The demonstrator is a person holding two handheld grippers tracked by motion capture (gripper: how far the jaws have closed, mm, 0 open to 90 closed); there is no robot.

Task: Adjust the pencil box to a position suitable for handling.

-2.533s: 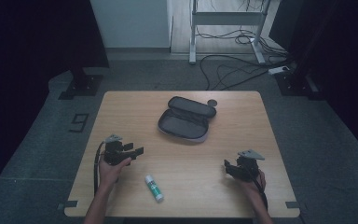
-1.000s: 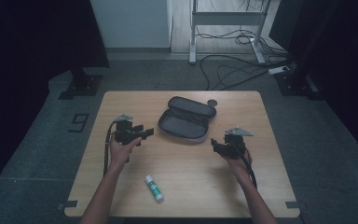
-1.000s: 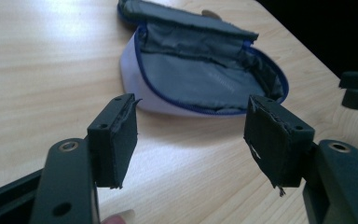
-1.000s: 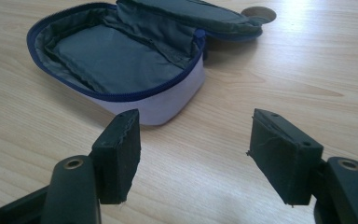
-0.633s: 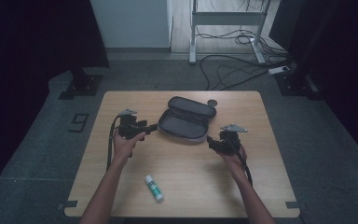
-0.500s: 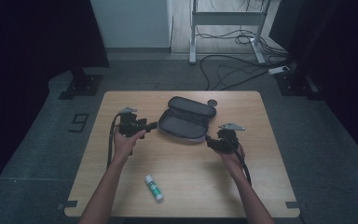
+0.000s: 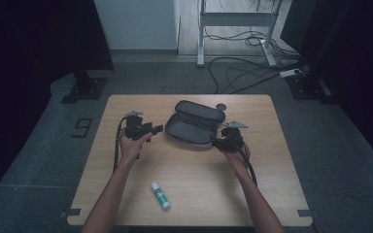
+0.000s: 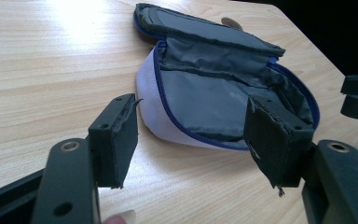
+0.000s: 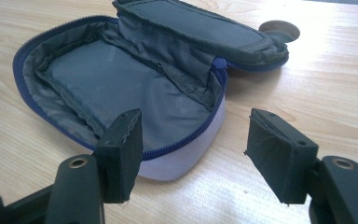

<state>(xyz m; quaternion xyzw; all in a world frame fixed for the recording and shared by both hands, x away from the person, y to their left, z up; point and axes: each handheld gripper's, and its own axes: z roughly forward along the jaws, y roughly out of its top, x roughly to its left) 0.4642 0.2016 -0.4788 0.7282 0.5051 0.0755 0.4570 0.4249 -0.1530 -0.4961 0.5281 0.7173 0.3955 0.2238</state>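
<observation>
- The open pencil case (image 7: 194, 124) lies at the middle of the desk (image 7: 272, 160), toward its far side, lid flipped back and its grey lining bare.
- The left gripper (image 7: 156, 129) sits just beside the case's left end, jaws spread and holding nothing; in the left gripper view the case's white wall and blue zip lie just past the pads (image 8: 116, 137).
- The right gripper (image 7: 214, 142) is at the case's near right corner, likewise released, with the rim of the case between and just beyond its jaws in the right gripper view.
- Judged step: both grippers are coming in to take hold of the case's ends.
- To do it well, each gripper should bite the firm zip rim rather than the loose lining, low and level, so the soft wall does not fold or slide across the desk.
- Count: one pencil case, one glue stick (image 7: 161, 195) lying near the near edge well apart from it, one small round disc (image 7: 221, 107) just behind the case, two grippers.
</observation>
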